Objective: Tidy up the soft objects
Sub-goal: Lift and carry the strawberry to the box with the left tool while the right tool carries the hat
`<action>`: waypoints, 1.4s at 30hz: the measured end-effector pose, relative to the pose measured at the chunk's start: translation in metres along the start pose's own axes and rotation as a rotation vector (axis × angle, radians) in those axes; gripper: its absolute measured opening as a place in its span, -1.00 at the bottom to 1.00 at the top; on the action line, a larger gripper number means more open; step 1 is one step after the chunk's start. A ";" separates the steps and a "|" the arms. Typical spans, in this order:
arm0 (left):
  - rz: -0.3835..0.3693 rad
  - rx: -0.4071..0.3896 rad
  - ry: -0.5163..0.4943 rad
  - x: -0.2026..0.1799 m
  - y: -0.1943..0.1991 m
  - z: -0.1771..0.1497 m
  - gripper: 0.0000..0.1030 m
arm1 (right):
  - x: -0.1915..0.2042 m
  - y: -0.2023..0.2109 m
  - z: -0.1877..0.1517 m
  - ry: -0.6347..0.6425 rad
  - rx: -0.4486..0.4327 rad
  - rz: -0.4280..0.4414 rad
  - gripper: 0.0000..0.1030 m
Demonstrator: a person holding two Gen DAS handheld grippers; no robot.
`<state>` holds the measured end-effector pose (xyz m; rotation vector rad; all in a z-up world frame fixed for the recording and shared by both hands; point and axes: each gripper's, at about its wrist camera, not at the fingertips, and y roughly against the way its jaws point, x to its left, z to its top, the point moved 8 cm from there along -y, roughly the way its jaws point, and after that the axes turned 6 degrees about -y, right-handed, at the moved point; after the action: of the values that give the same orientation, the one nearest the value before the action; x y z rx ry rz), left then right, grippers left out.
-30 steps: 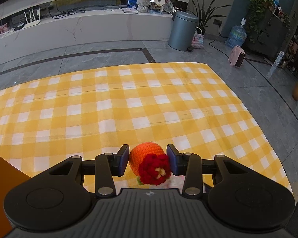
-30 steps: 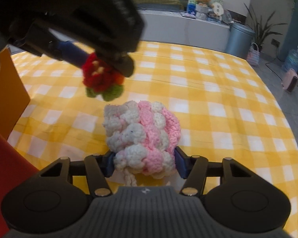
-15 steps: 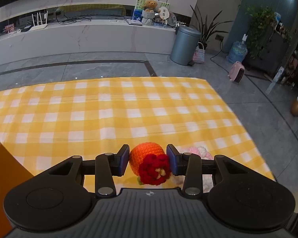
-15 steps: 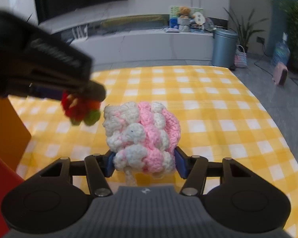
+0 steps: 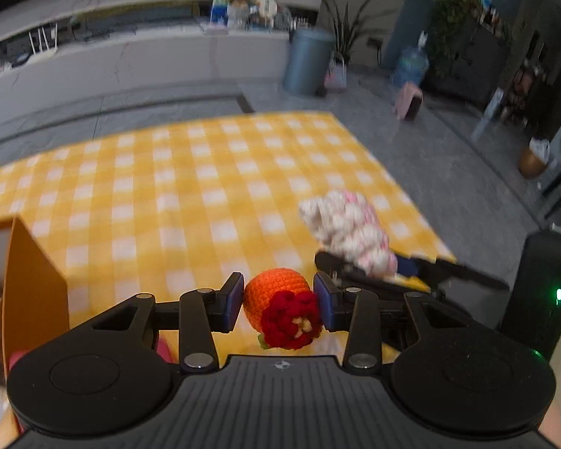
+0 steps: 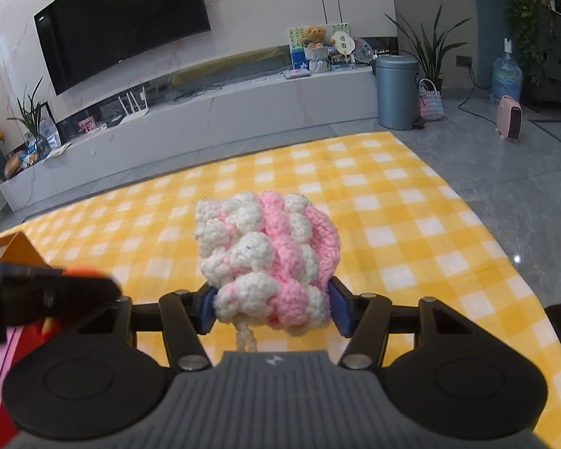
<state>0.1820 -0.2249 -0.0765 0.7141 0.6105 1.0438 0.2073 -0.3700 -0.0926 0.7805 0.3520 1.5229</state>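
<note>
While the left wrist view blurs, the left tongs (image 5: 276,305) clamp a round orange crocheted ball with a red flower (image 5: 280,308) above the yellow checked counter (image 5: 190,187). In the right view, the right tongs (image 6: 273,308) clamp a pink-and-white knobbly crocheted pouch (image 6: 267,258); yarn could slip if squeezed loosely.

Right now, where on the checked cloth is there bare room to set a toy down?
The yellow checked cloth is bare from the pink-and-white crochet piece out to its far and right edges. The near left is crowded: the orange box stands there, and the left gripper carries the orange crochet ball beside it.
</note>
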 end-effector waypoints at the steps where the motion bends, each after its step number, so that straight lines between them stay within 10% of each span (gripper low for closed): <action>1: 0.002 -0.002 -0.010 -0.003 0.003 -0.003 -0.11 | -0.001 0.001 -0.003 0.006 0.012 -0.003 0.12; 13: 0.045 -0.099 -0.063 0.013 0.060 -0.006 -0.10 | 0.039 0.012 -0.009 0.036 0.036 0.118 0.12; 30: 0.272 -0.283 0.079 0.147 0.162 0.008 -0.10 | 0.189 0.062 0.048 0.110 -0.103 0.333 0.13; 42: 0.292 -0.314 0.280 0.224 0.188 -0.055 -0.10 | 0.289 0.097 -0.017 0.453 0.086 0.529 0.13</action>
<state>0.1232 0.0544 0.0088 0.3883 0.5727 1.4892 0.1401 -0.1002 0.0329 0.6138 0.5797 2.2033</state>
